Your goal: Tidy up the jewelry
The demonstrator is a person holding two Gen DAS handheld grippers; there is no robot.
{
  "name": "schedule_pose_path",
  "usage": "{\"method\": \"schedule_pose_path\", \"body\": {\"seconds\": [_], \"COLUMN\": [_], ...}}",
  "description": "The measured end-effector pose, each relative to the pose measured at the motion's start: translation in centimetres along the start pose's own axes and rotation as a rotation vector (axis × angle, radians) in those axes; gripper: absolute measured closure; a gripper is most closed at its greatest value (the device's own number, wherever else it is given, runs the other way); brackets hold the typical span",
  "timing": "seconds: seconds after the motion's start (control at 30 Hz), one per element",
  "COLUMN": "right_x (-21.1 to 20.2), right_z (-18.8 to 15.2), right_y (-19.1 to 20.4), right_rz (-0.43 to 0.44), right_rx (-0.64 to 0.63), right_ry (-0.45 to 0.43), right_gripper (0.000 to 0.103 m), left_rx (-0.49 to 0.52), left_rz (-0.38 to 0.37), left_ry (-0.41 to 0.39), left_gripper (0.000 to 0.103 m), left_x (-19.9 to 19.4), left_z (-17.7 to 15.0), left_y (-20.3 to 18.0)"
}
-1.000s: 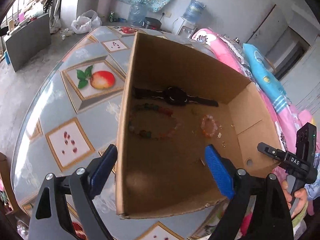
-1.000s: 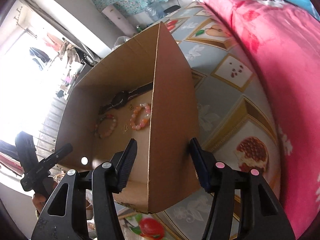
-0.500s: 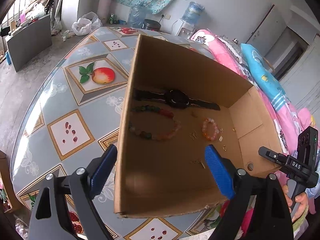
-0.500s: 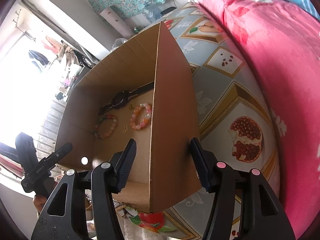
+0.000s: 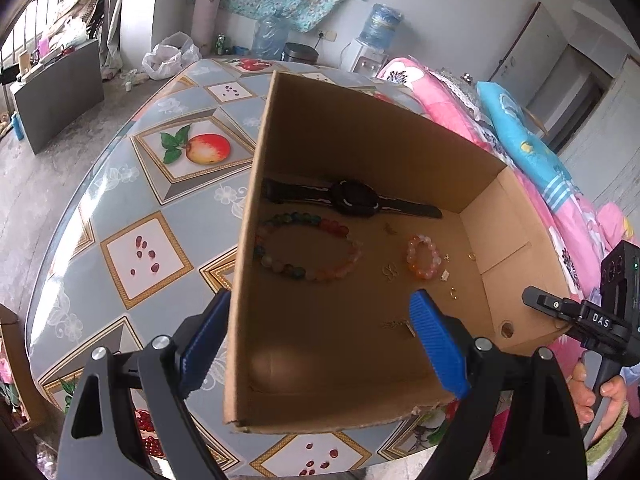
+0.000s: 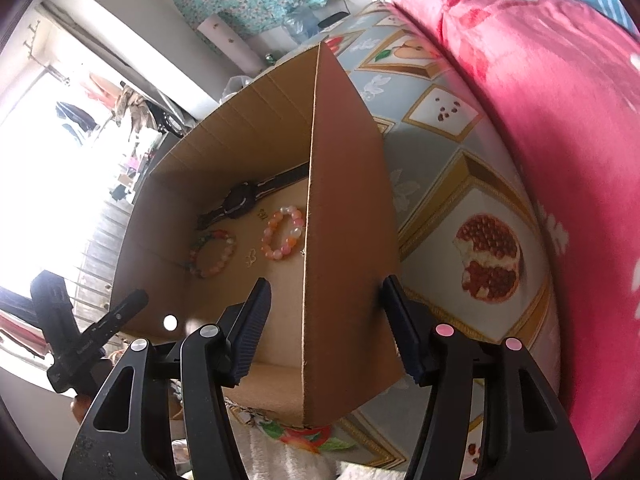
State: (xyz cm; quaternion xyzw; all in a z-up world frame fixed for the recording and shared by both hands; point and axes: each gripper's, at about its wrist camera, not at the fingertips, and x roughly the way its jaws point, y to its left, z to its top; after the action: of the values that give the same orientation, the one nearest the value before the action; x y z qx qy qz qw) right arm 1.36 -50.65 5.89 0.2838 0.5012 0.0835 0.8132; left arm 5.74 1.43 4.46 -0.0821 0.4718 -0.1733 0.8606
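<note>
Both grippers straddle opposite walls of the cardboard box [image 5: 360, 152], one jaw inside, one outside.

Left gripper [image 5: 320, 344]: jaws wide apart over the left wall, pads don't look to be pressing.

Right gripper [image 6: 324, 332]: jaws apart astride the right wall. Outer pad at or near the cardboard, inner pad clear of it, so no clamp. My read: box gets steadied or shifted this way w/o reaching in.

Jewelry's all on the box floor:
- beaded bracelet [image 5: 308, 248] twd the left wall
- small pink bracelet [image 5: 424, 256] right of it
- tiny gold bits scattered nearby
- black watch [image 5: 352, 200] along the far wall

High walls block side access, so top entry only. Box sits on the fruit-print worktop [image 5: 140, 216]. Pink bedding [image 6: 540, 92] close on the right side.
</note>
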Motion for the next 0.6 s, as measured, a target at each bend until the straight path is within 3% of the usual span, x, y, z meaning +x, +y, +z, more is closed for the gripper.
{"method": "schedule_pose_path", "body": {"seconds": [0.37, 0.6], "right_x": [-0.6, -5.1], "right_z": [-0.4, -1.7], "right_y": [-0.1, 0.4], "right_rz": [-0.011, -0.148], "right_rx": [0.012, -0.052], "right_ry": [-0.035, -0.209], "right_gripper": [0.045, 0.036], "left_rx": [0.010, 0.044], "left_rz": [-0.021, -0.018], "left_ry": [-0.017, -0.182], "left_gripper": [0.016, 0.015], "left_x": [-0.5, -4.6], "left_z": [-0.1, -1.1], "left_y": [0.4, 0.2]}}
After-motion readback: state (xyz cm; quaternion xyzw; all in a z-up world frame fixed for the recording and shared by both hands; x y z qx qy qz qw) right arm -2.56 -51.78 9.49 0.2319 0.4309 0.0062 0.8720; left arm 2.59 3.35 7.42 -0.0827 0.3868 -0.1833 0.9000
